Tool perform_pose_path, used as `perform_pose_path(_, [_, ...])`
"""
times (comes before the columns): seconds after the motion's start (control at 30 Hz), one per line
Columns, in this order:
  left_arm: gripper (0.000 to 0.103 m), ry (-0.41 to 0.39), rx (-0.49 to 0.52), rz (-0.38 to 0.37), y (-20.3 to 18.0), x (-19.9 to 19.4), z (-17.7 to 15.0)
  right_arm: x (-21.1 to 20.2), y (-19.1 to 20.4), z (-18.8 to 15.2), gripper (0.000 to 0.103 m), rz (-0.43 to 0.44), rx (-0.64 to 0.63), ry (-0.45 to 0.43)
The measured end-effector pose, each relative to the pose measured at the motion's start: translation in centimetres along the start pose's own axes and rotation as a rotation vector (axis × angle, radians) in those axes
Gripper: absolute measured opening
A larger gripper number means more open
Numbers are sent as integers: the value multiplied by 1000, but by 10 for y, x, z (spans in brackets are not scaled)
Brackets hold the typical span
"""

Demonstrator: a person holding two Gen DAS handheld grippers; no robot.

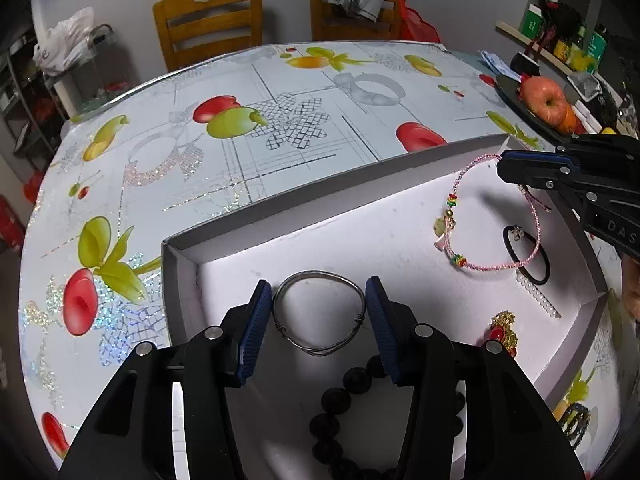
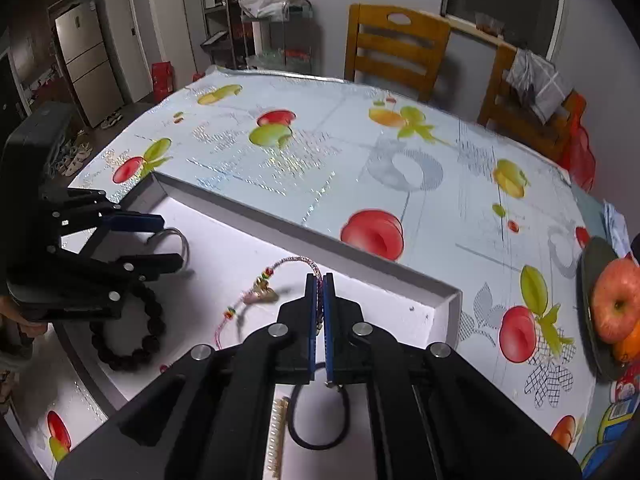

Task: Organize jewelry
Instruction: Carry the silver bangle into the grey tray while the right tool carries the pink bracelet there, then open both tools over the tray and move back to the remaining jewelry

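Note:
A shallow white tray (image 1: 360, 184) lies on the table. My left gripper (image 1: 319, 295) is open, its blue pads on either side of a silver wire bangle (image 1: 320, 314) that lies on the tray floor. A dark bead bracelet (image 1: 340, 400) lies just below it. My right gripper (image 2: 319, 280) is shut on a pink string bracelet (image 1: 494, 216) with coloured beads and charms, and holds it hanging over the tray's far right corner. A black hair tie (image 1: 532, 254), a white pearl strip (image 1: 538, 296) and a gold and red piece (image 1: 504, 330) also lie in the tray.
The table has a fruit-print cloth (image 1: 240, 128). A dark plate (image 1: 520, 108) with an apple (image 1: 544, 98) and oranges stands at the right edge. A hair claw clip (image 1: 574, 424) lies outside the tray. Two wooden chairs (image 1: 208, 20) stand behind the table.

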State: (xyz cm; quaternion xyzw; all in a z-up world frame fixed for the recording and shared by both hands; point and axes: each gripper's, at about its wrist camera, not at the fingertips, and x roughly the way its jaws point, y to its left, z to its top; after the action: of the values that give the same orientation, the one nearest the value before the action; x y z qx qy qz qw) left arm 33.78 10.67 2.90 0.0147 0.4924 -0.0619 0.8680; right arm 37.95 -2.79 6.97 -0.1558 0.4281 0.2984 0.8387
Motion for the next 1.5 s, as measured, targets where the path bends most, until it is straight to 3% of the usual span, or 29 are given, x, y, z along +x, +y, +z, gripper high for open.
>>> perform_pose_path(0.13, [57, -10, -8, 11, 0, -2, 1, 2, -7, -4, 3, -2, 14, 9])
perform_pose_path(0.17, [63, -16, -11, 11, 0, -3, 1, 2, -8, -6, 6, -2, 18, 7])
perform_pose_path(0.3, [66, -49, -30, -2, -1, -15, -2, -10, -12, -11, 33, 12, 41, -35])
perform_pose_path(0.43, [69, -97, -48, -18, -3, -33, -9, -30, -11, -21, 35, 16, 52, -82])
perform_pose_path(0.47, [81, -110, -50, -18, -4, -37, -11, -33, -10, -23, 39, 17, 54, -90])
perform_pose_path(0.53, [85, -147, -48, -7, -7, -47, -18, -43, -8, -30, 44, 18, 56, -109])
perform_pose_path(0.77, [87, -193, -76, -1, -9, -67, -40, -72, -1, -57, 50, 29, 80, -166])
perform_pose_path(1.1, [87, -277, -50, -99, -41, -112, -107, -115, 19, -115, 53, 32, 92, -229])
perform_pose_path(1.5, [87, -246, 49, -211, -103, -130, -186, -119, 26, -180, 56, 27, 135, -186])
